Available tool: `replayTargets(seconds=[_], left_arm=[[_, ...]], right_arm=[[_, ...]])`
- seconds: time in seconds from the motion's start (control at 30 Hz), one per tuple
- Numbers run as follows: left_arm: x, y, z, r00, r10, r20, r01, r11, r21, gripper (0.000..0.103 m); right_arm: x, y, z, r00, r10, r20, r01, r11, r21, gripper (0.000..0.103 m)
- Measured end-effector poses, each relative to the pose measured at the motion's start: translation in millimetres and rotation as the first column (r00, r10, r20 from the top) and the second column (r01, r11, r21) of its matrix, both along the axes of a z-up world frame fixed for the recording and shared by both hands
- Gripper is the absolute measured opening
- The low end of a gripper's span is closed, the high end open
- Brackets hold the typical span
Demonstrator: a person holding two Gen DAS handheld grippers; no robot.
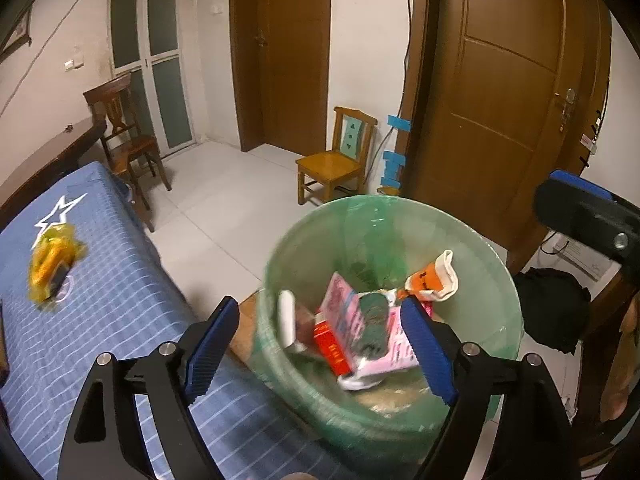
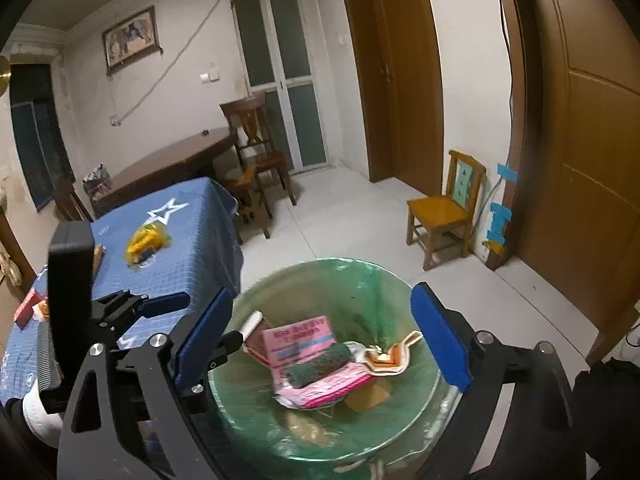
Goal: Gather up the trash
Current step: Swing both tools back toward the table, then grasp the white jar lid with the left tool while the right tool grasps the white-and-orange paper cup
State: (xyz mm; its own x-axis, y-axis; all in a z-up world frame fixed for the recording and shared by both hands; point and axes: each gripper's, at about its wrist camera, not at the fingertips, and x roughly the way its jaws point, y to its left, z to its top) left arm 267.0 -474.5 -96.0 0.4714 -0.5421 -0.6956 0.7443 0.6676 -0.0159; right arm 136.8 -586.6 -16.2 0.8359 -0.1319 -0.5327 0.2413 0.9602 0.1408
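Note:
A round bin lined with a green bag [image 1: 304, 236] [image 2: 280, 276] stands beside a table under a blue cloth [image 1: 120, 300] [image 2: 192, 240]. Inside lie a pink packet [image 1: 340, 312] [image 2: 304, 336], a dark green sponge [image 1: 374, 324] [image 2: 320, 364], a red box [image 1: 332, 348], a white tube [image 1: 287, 320] [image 2: 252, 322] and an orange-and-white wrapper [image 1: 430, 276] [image 2: 390, 356]. My left gripper [image 1: 320, 308] hangs open over the bin, holding nothing. My right gripper [image 2: 322, 294] is also open and empty above it. A crumpled yellow wrapper [image 1: 52, 264] [image 2: 146, 242] lies on the cloth.
A small light wooden chair [image 1: 332, 164] [image 2: 440, 208] stands by the wall between brown doors. A dark chair [image 1: 128, 148] [image 2: 260, 168] and a dark wooden table [image 2: 168, 168] sit beyond the blue table. A black bag [image 1: 552, 308] lies right of the bin. A red-pink box [image 2: 28, 308] rests at the cloth's left edge.

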Motion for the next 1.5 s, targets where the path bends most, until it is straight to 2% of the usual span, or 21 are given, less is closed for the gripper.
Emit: replayTargets(seconds=[0.13,0.33,0.5,0.67,0.77,0.83,1.0,1.1,1.2,1.27,1.4,1.5], left_arm=[[-2.4,34.7,8.0,0.999,0.034,0.01,-0.034,0.999,-0.005,0.084],[2.8,114.8,16.0,0.992,0.124,0.001,-0.124,0.992,-0.017,0.084],[10.1,205.4,18.2,0.977,0.214,-0.02,-0.215,0.976,-0.022,0.084],[17.8,301.2,18.9,0.945,0.326,-0.008,-0.326,0.945,0.007,0.084],[25.3,367.1,16.5,0.919,0.393,-0.024,-0.393,0.919,0.009,0.084],[30.3,415.6,15.2,0.893,0.449,-0.031,-0.449,0.893,0.012,0.084],[45.5,535.9,15.4,0.793,0.603,-0.086,-0.606,0.796,-0.006,0.078],[55.7,585.4,11.0,0.741,0.665,-0.098,-0.667,0.745,0.016,0.076],[68.2,615.3,2.2,0.713,0.693,-0.108,-0.692,0.72,0.05,0.073],[78.0,624.2,-6.0,0.71,0.694,-0.118,-0.691,0.719,0.075,0.073],[94.0,623.8,-11.6,0.745,0.657,-0.117,-0.653,0.754,0.078,0.073],[105.4,619.5,-11.1,0.757,0.644,-0.11,-0.639,0.765,0.081,0.073]], right_arm=[[-6.6,30.0,3.8,0.998,0.045,0.037,-0.044,0.999,-0.018,0.091],[0.6,89.2,4.0,0.982,0.18,0.055,-0.178,0.983,-0.051,0.091],[16.6,130.7,-3.2,0.957,0.288,0.037,-0.287,0.957,-0.036,0.091],[30.8,169.3,-11.8,0.929,0.37,0.011,-0.37,0.929,-0.013,0.091],[35.5,190.9,-15.9,0.912,0.411,-0.006,-0.411,0.912,-0.001,0.091],[38.6,206.5,-19.2,0.899,0.437,-0.016,-0.437,0.899,0.006,0.091],[50.6,240.2,-24.9,0.869,0.493,-0.047,-0.493,0.87,0.004,0.091],[60.8,261.0,-28.0,0.852,0.52,-0.058,-0.521,0.854,0.01,0.091],[69.9,283.5,-30.3,0.831,0.551,-0.07,-0.552,0.834,0.012,0.091],[74.9,294.9,-32.3,0.819,0.568,-0.077,-0.569,0.822,0.017,0.091],[86.3,316.7,-36.3,0.793,0.603,-0.093,-0.602,0.798,0.041,0.091],[92.7,326.9,-37.7,0.781,0.616,-0.103,-0.615,0.788,0.045,0.091]])
